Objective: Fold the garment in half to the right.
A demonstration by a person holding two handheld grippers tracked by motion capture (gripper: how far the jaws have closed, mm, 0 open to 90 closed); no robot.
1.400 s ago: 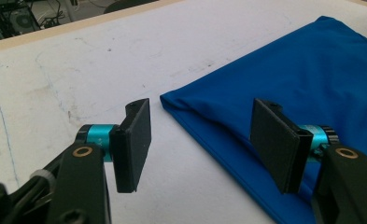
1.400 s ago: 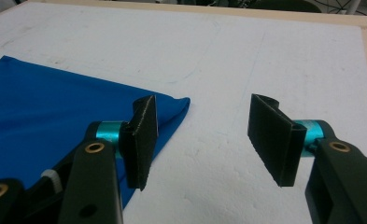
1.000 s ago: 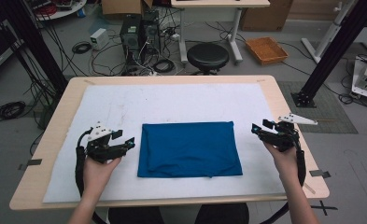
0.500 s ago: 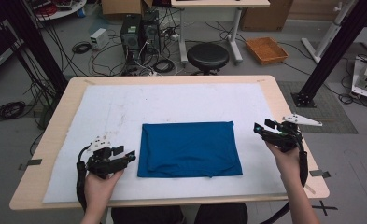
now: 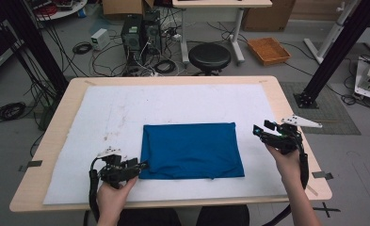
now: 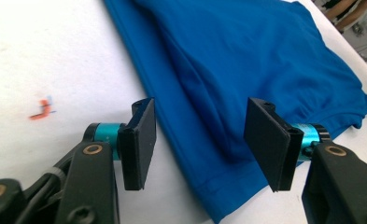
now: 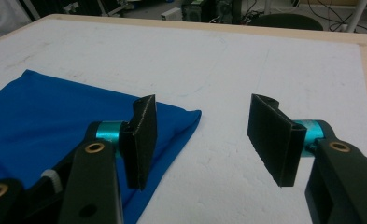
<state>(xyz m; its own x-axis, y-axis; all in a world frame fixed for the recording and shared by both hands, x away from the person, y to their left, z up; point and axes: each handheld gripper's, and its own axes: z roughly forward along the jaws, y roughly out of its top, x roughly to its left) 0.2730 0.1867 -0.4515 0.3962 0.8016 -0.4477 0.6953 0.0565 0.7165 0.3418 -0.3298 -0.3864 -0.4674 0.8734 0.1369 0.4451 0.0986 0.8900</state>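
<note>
Left gripper, jaws spread wide and holding nothing, was at the near left corner of the folded blue cloth; in the left gripper view the cloth's hemmed edge lay between its 2 jaws. Right gripper, equally wide and empty, hovered just beside the cloth's far right corner. The cloth lay flat on the white mat covering the wooden table.
</note>
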